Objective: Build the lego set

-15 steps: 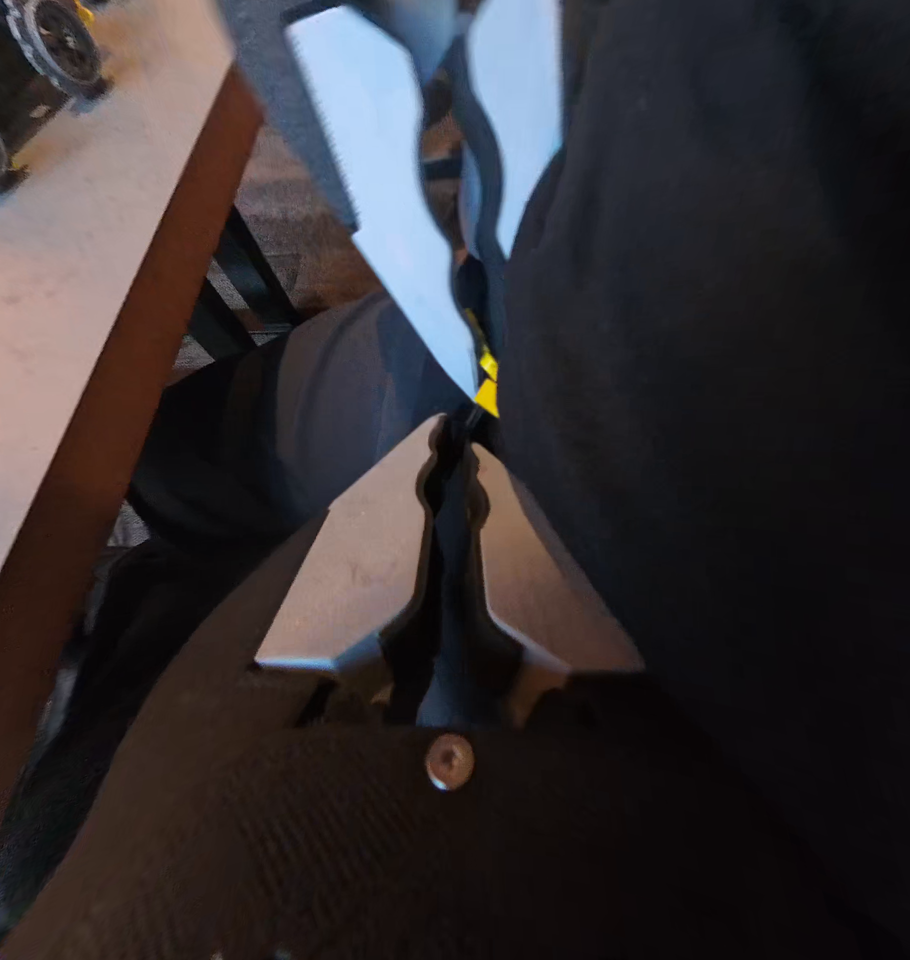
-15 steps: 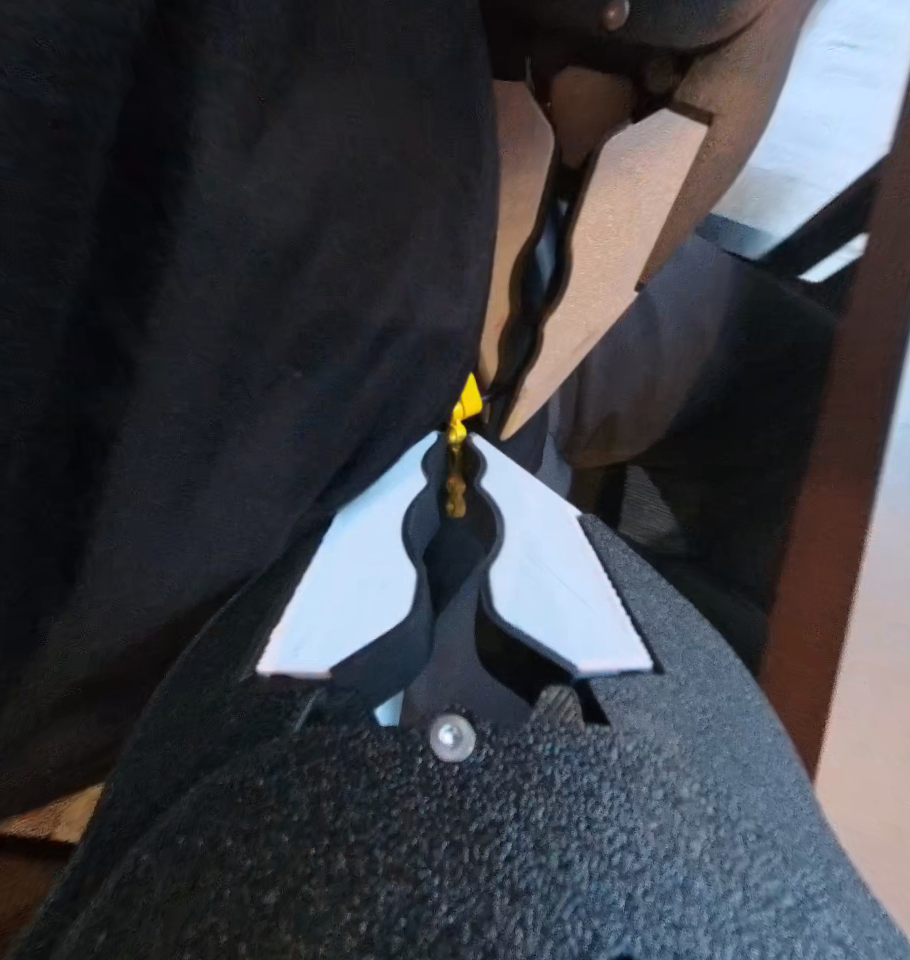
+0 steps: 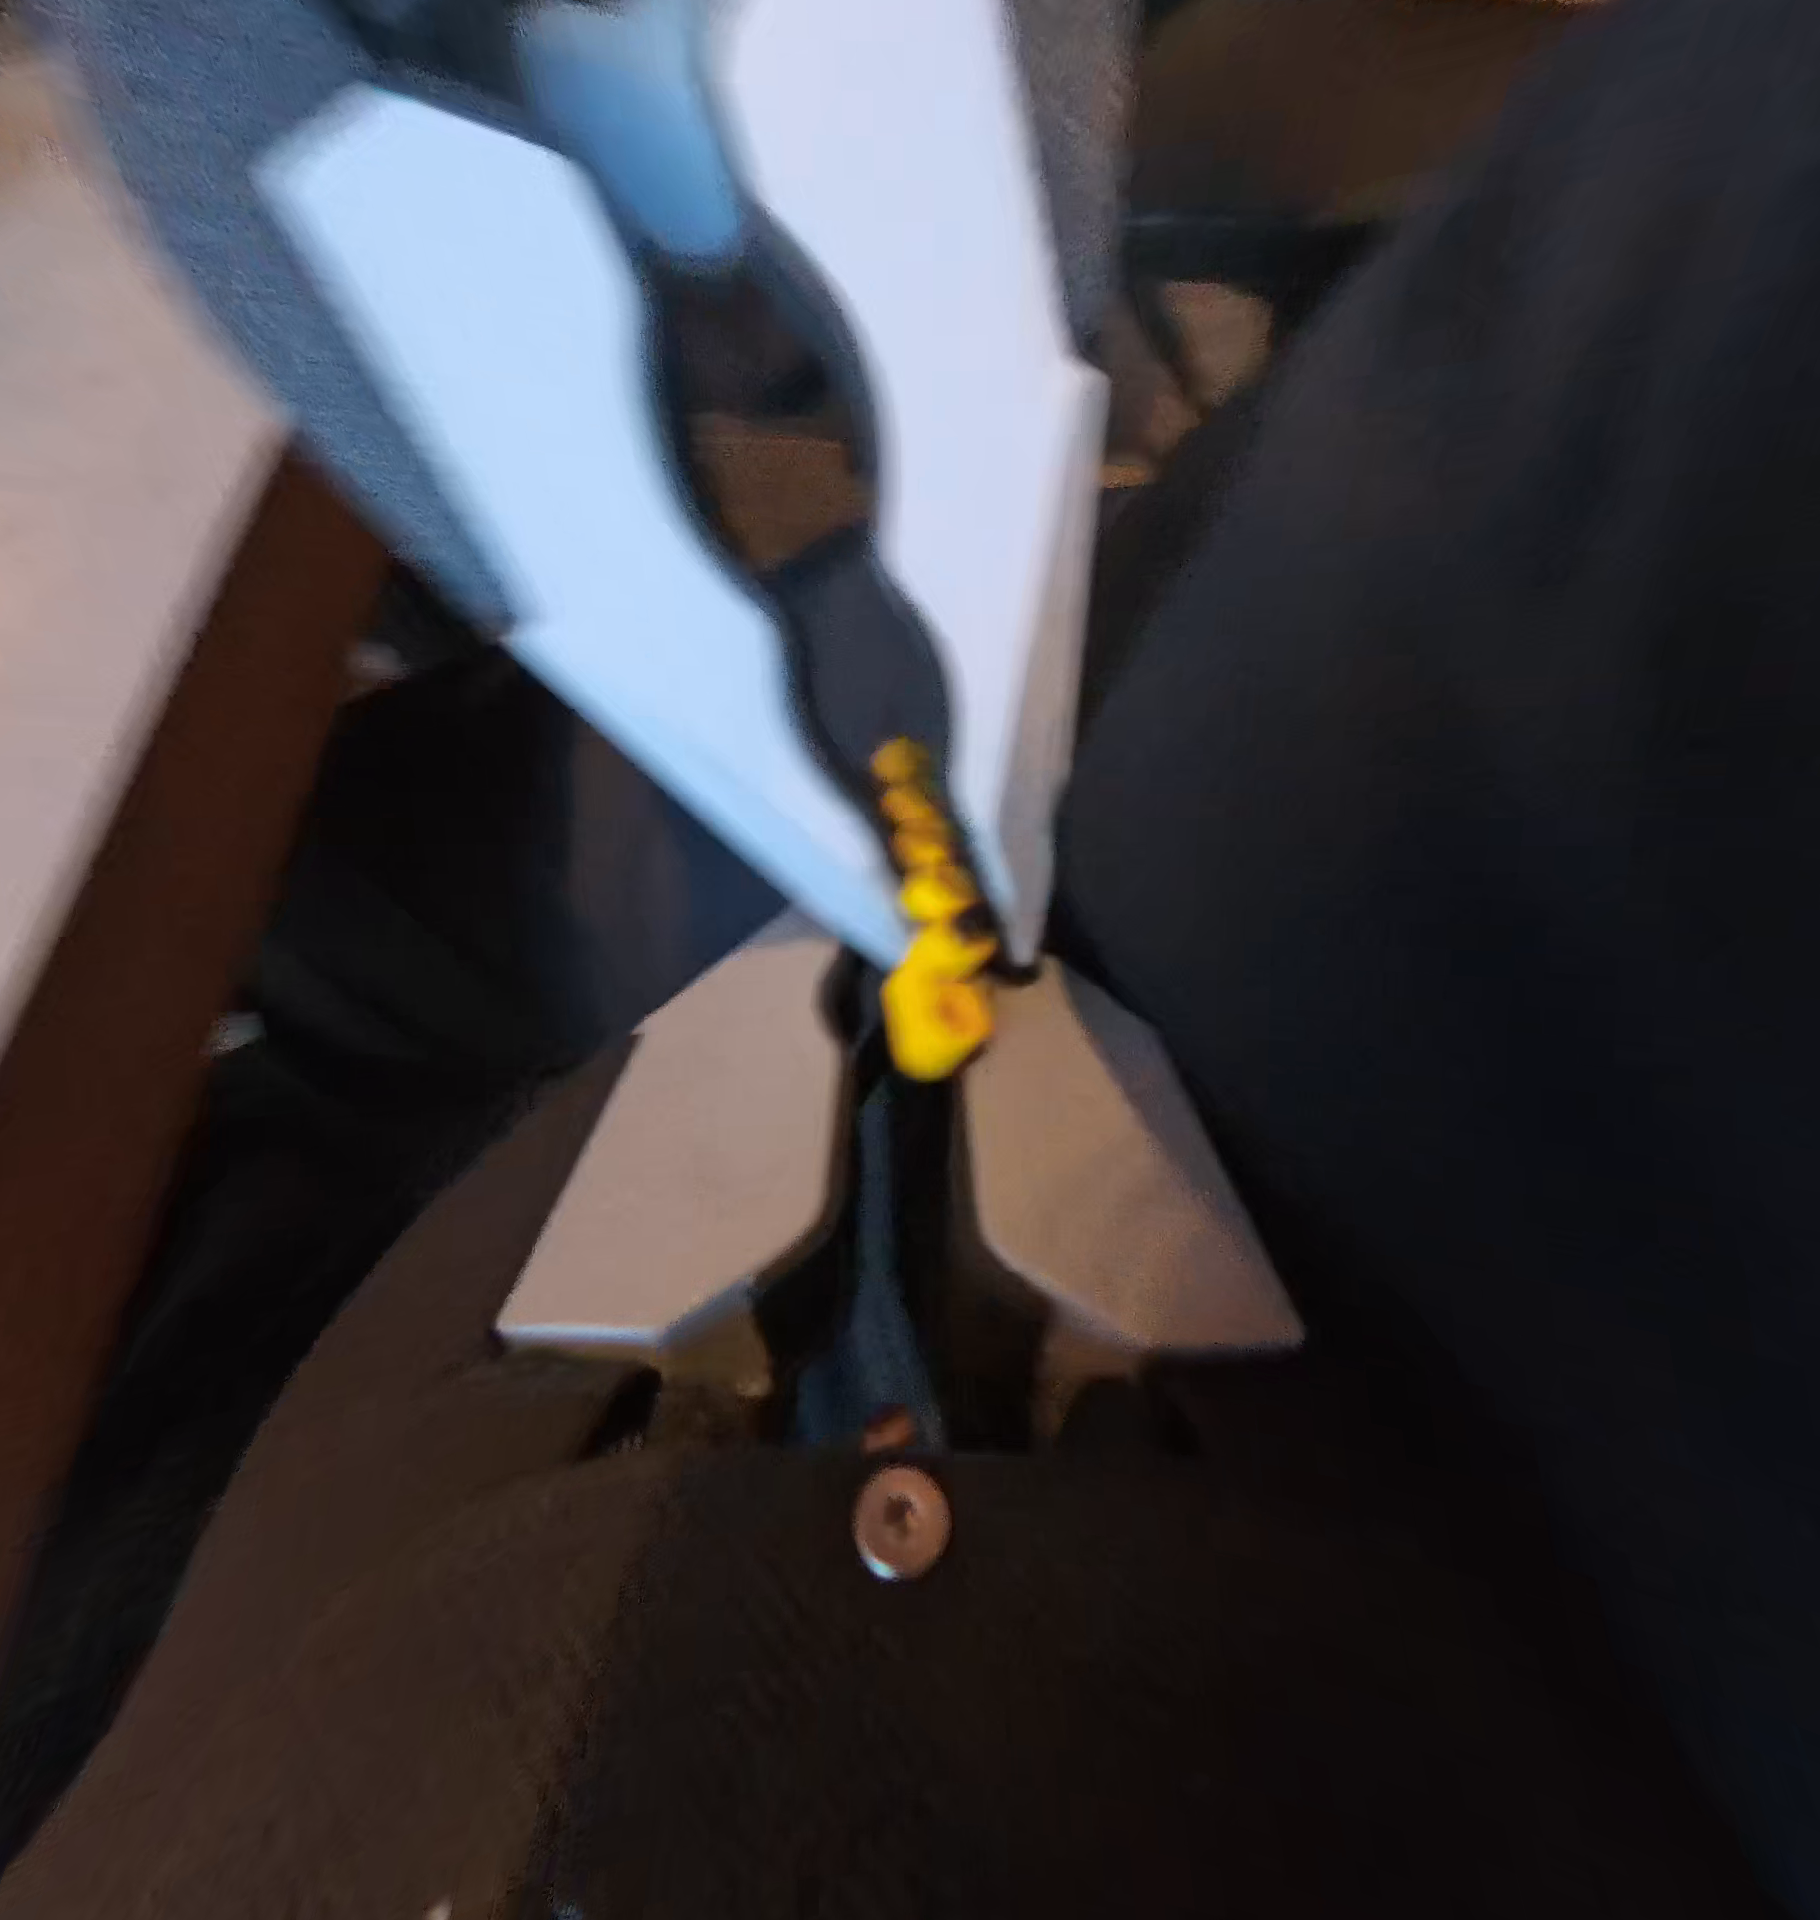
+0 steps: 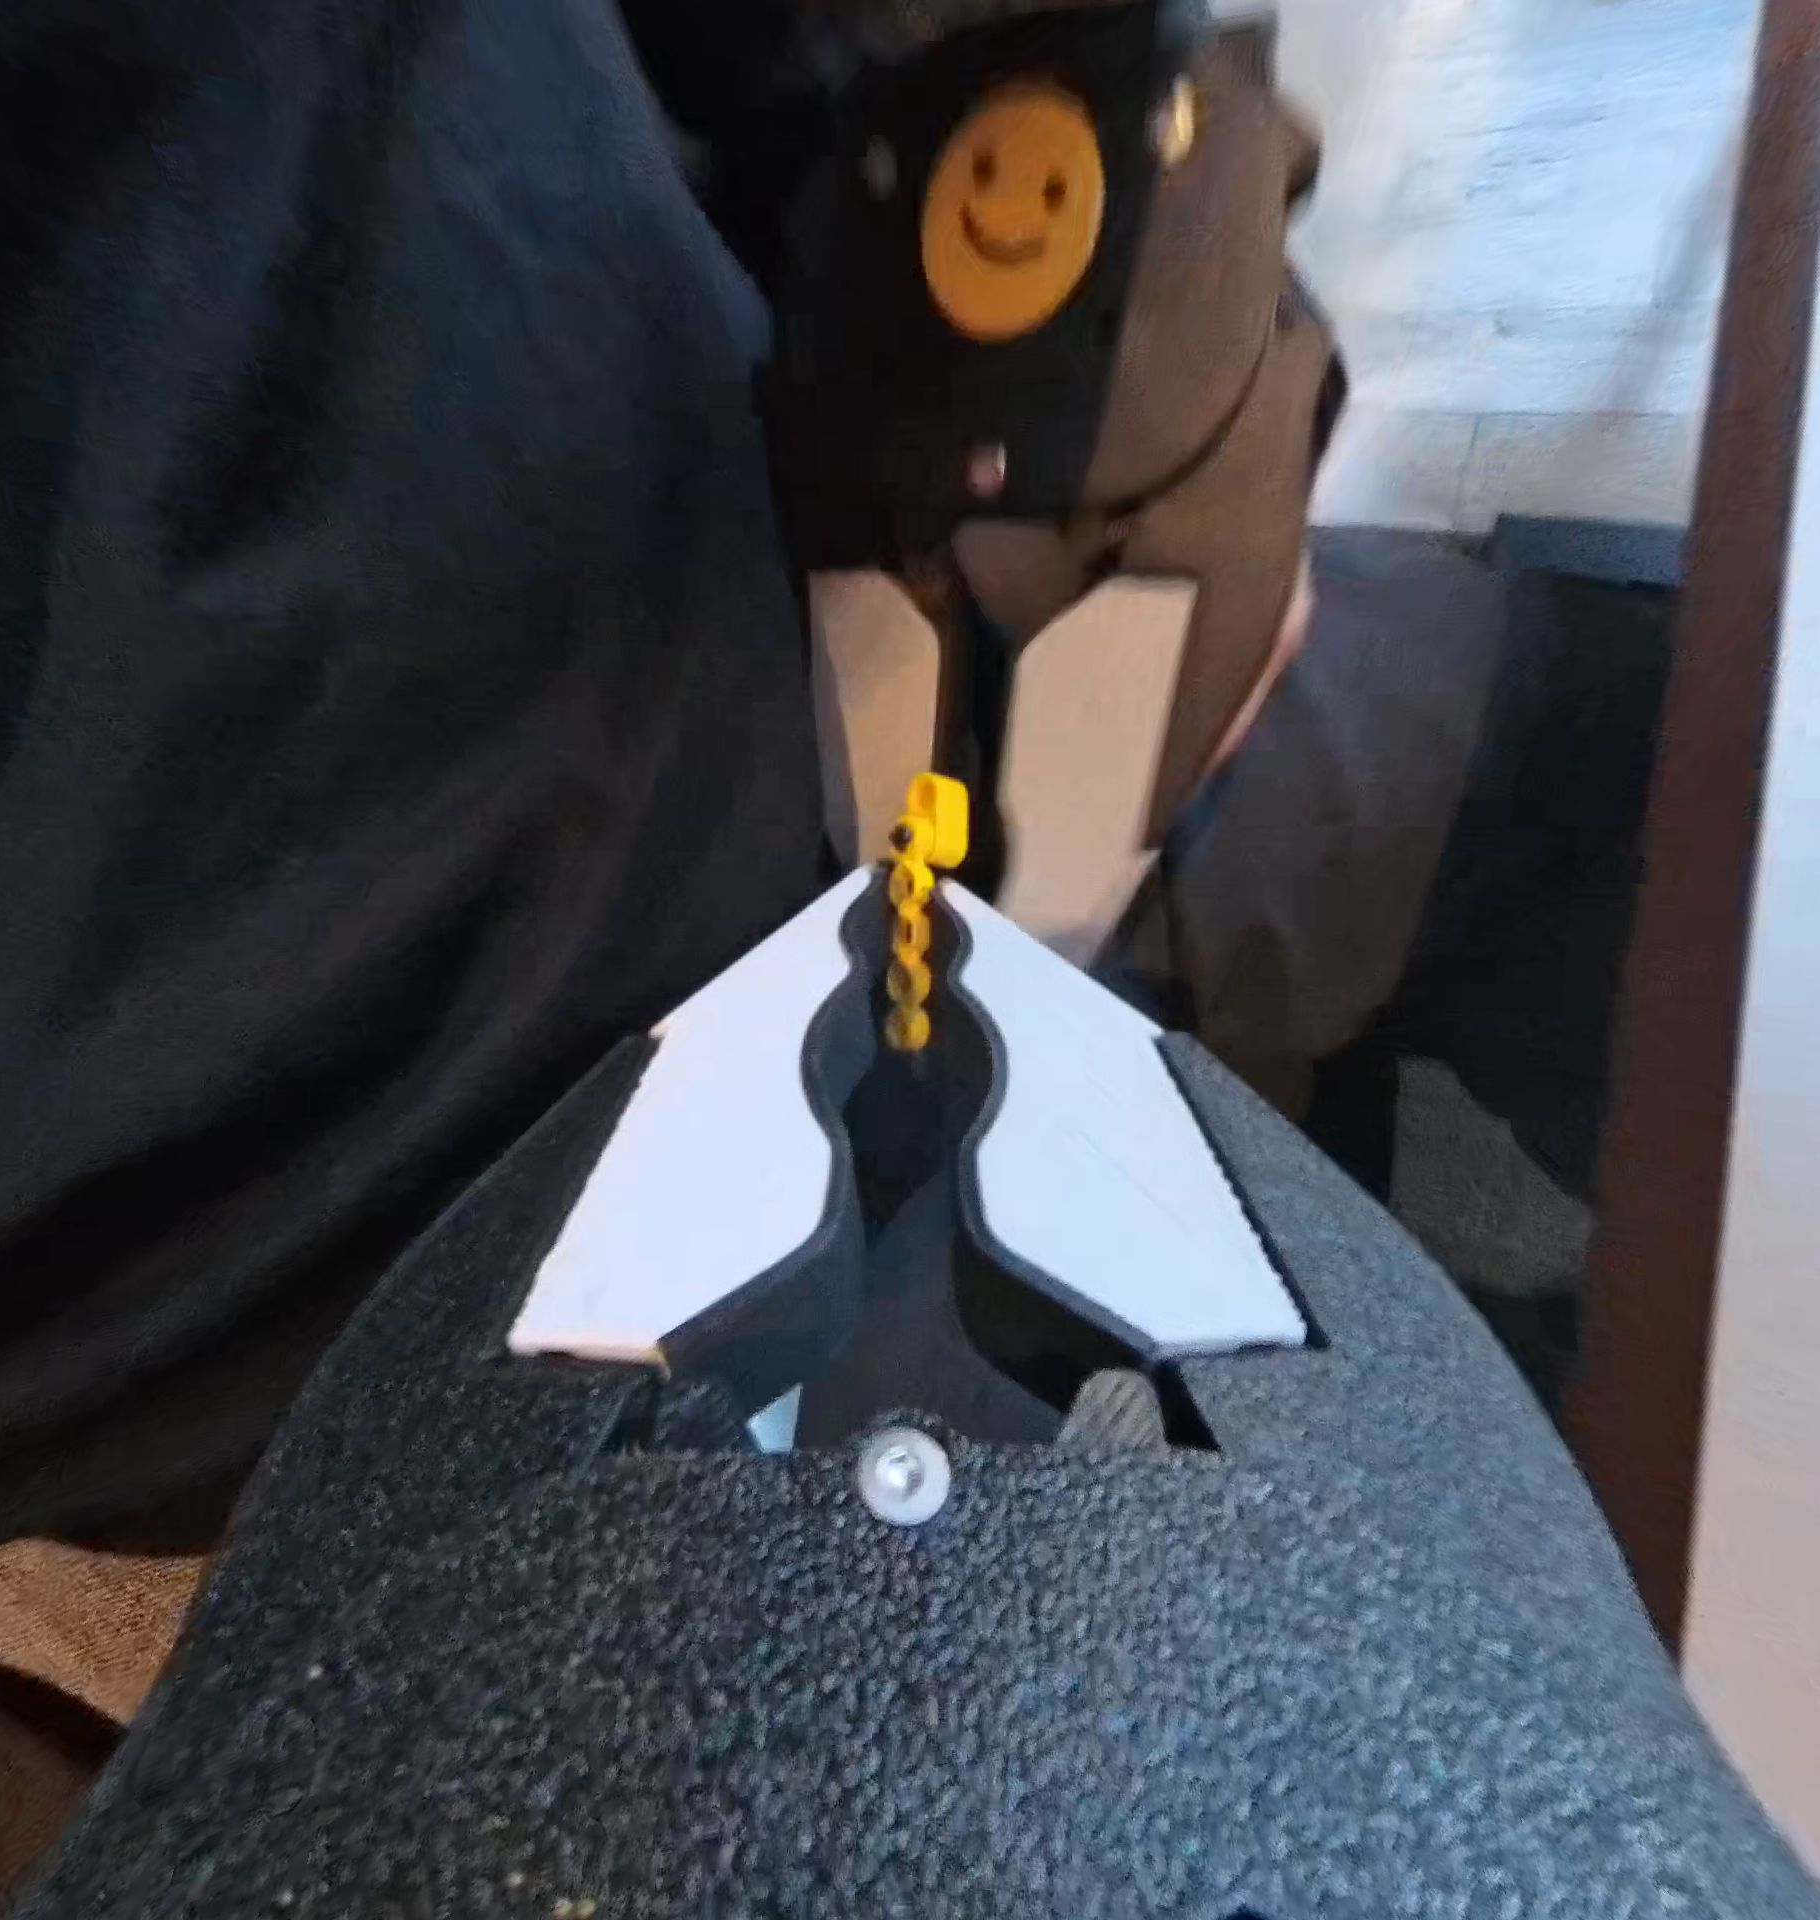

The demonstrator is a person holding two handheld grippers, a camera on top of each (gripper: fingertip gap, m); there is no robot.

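Note:
My right gripper [image 4: 911, 883], with white fingers, is shut on a thin yellow beam with holes [image 4: 906, 966]. The beam runs back between its jaws. A small yellow connector [image 4: 937, 810] sits on the beam's front end with a black pin. My left gripper [image 3: 932, 966], with tan fingers, meets it tip to tip, jaws close together around the connector [image 3: 932, 1008]. The left wrist view shows the right gripper [image 3: 963, 935] coming down from above with the beam [image 3: 921, 831]. The right wrist view shows the left gripper [image 4: 947, 862] and a yellow smiley disc [image 4: 1010, 208] on its body.
Both grippers are held low beside a person's dark clothing [image 3: 1457, 935], which also shows in the right wrist view [image 4: 366, 623]. A table with a brown edge [image 3: 158, 935] is at the left, and its edge shows at the right in the right wrist view [image 4: 1706, 727].
Both views have shifted and blurred. More of the yellow beam and the connector now show. The left gripper's body with the smiley disc has come into the right wrist view.

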